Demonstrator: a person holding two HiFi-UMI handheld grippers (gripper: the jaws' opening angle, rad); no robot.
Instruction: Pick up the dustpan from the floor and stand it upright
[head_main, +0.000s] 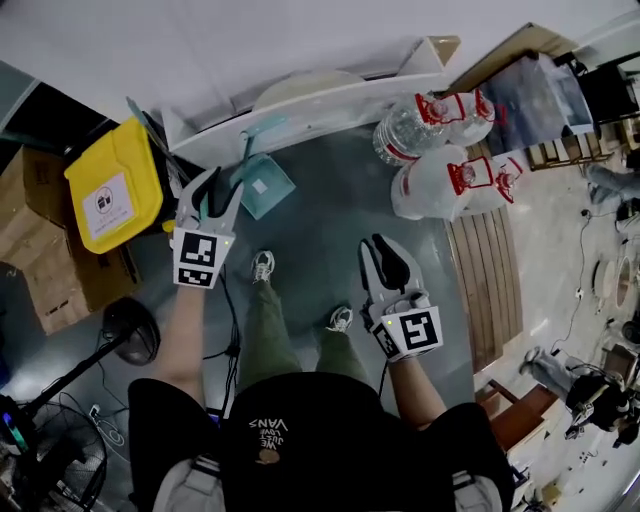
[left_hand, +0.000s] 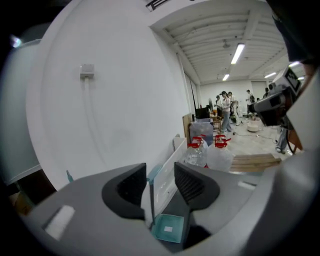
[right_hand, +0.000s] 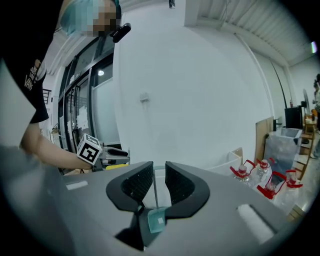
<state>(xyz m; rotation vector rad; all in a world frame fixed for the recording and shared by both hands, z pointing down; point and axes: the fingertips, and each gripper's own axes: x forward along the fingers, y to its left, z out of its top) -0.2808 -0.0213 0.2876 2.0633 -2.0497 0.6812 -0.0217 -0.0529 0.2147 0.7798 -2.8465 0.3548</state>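
Dustpan (head_main: 264, 185): one, teal plastic, a square scoop on a thin straight handle. It stands upright on the glossy grey floor (head_main: 330, 210), handle top against a white board (head_main: 330, 100).

Left gripper (head_main: 218, 188): grey shell, black ribbed pads, jaws apart, nothing between them.

Right gripper (head_main: 378, 248): same build, jaws parted by a narrow gap, empty.

Neither touches the dustpan.

Clear plastic water jugs (head_main: 440, 185) with red handles: at least three, overlapping, so the exact count is unclear.

One yellow bin (head_main: 112, 185), its edge hidden behind the left gripper.
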